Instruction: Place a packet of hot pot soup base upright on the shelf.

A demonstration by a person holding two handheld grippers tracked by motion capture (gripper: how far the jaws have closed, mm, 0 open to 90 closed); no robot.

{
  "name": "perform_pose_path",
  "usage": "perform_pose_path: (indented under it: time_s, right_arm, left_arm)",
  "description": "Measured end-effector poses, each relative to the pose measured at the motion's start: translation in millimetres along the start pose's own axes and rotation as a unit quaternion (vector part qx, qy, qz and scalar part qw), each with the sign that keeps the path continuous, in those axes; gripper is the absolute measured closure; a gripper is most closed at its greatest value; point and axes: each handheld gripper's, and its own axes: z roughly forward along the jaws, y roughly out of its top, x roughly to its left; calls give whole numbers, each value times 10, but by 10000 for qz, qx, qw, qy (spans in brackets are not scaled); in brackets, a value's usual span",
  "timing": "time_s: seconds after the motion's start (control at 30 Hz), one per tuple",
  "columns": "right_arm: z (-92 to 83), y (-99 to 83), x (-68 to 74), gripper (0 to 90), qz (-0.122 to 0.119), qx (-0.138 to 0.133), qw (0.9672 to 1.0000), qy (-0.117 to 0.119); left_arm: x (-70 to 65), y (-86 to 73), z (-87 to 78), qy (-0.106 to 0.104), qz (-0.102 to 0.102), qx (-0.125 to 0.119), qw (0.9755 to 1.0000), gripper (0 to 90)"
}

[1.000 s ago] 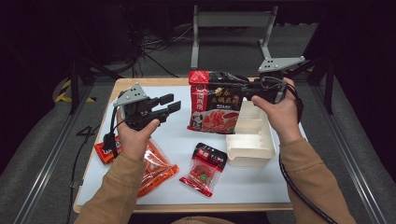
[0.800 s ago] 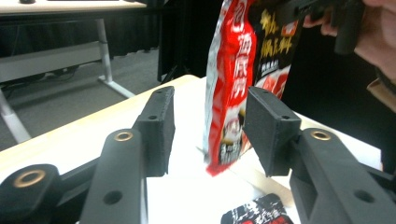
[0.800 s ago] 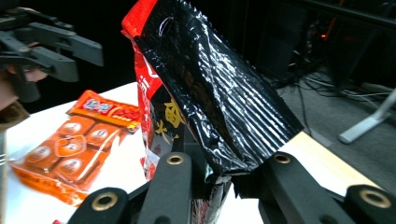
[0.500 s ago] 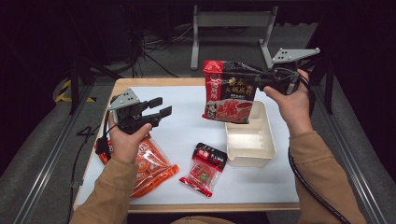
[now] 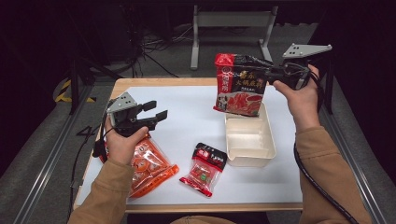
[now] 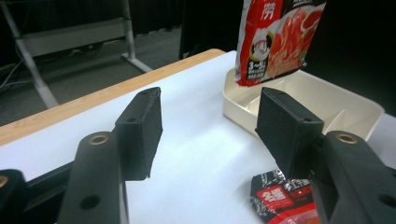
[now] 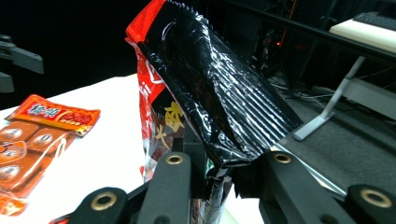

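The right gripper (image 5: 275,73) pinches the big packet (image 5: 239,86) above the tray (image 5: 250,156), ready to lower it in; the left gripper (image 5: 156,115), jaws just widening, apparently holds nothing.

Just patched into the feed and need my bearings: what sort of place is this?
Most likely a lab or recording studio, not a kitchen. A white-topped table stands against dark surroundings, cables lie loose on the grey floor, and a metal stand sits behind it. Snack packets and a tray look like props.
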Motion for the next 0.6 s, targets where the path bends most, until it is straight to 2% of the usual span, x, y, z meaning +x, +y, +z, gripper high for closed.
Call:
perform_pose_path:
  time_s: [0.5, 0.6]
  right_arm:
    - [-13, -108, -173, 782, -57, -73, 9996, -281]
    - [0, -142, -197, 782, -157, -85, 9993, -321]
  left_arm:
    - [7, -108, -34, 55, -31, 38, 10000, 388]
    - [9, -129, -42, 69, -32, 61, 10000, 384]
